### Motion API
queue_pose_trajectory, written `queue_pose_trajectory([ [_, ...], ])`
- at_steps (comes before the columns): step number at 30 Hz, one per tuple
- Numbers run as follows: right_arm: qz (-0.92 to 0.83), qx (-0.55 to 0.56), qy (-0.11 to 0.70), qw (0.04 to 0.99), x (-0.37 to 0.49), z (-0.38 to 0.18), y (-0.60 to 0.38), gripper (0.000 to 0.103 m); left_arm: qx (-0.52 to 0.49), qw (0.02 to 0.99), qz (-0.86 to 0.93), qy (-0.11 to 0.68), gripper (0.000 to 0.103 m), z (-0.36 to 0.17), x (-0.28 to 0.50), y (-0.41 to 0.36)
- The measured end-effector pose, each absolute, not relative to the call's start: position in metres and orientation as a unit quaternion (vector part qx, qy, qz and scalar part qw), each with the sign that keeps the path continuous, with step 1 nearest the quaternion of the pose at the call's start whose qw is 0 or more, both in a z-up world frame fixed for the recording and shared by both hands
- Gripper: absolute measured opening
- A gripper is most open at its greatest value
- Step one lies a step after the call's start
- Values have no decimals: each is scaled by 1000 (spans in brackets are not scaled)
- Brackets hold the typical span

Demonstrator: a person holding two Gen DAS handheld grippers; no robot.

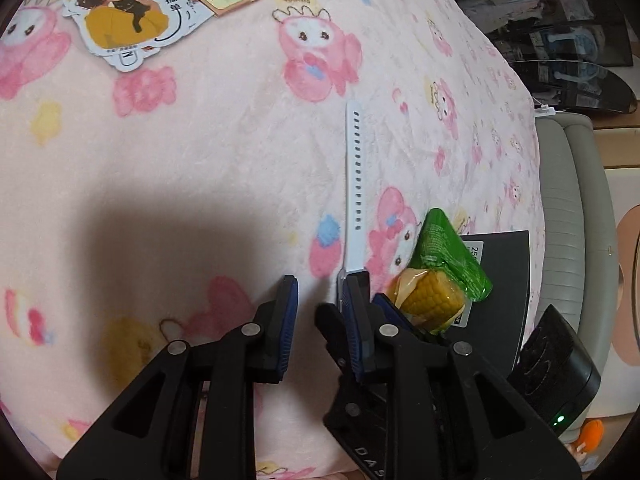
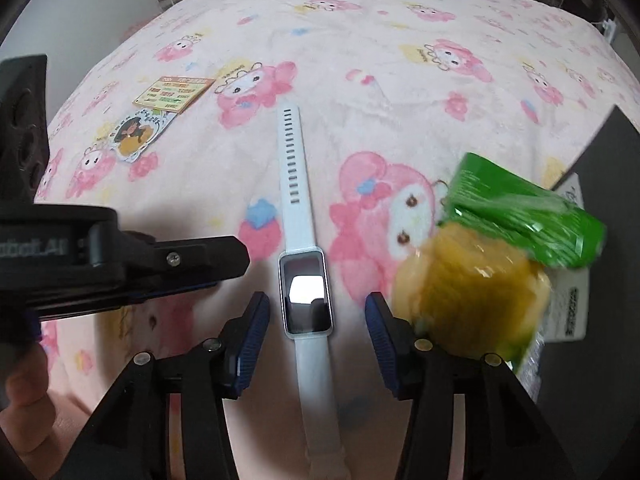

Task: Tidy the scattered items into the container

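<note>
On the pink cartoon blanket [image 2: 360, 40] a white watch [image 2: 306, 292] lies flat, its face between the spread jaws of the right gripper [image 2: 317, 322]. Just right of it sits a packet of corn [image 2: 472, 292], overlapping a dark box [image 1: 500, 280]. From the left, the left gripper [image 1: 320, 304] reaches in, jaws apart. Two printed cards [image 2: 160, 108] lie farther off.
</note>
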State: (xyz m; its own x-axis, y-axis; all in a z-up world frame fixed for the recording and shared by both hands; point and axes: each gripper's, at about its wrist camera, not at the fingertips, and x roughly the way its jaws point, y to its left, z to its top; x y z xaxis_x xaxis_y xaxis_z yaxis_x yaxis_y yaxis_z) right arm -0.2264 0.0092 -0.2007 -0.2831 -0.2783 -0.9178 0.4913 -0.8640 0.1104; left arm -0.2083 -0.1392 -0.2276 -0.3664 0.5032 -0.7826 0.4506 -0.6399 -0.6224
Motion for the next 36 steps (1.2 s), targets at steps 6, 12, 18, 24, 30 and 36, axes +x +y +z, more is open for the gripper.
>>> queue_pose_trajectory([
  [6, -794, 525, 110, 286, -212, -190, 8, 25, -569, 30, 702, -427, 21, -230, -209, -135],
  [12, -771, 523, 124, 341, -190, -178, 6, 22, -578, 41, 692, -431, 24, -233, -211, -130],
  [18, -774, 538, 112, 314, -192, -185, 8, 23, -603, 60, 667, -434, 22, -244, -210, -117],
  [24, -780, 546, 101, 287, -199, -191, 8, 40, -590, 25, 690, -419, 15, -231, -203, -126],
  [30, -779, 531, 116, 314, -214, -199, -15, 51, -564, -1, 691, -453, 16, -230, -195, -151],
  [36, -772, 517, 132, 345, -212, -204, -29, 34, -561, -5, 690, -457, 16, -233, -198, -153],
])
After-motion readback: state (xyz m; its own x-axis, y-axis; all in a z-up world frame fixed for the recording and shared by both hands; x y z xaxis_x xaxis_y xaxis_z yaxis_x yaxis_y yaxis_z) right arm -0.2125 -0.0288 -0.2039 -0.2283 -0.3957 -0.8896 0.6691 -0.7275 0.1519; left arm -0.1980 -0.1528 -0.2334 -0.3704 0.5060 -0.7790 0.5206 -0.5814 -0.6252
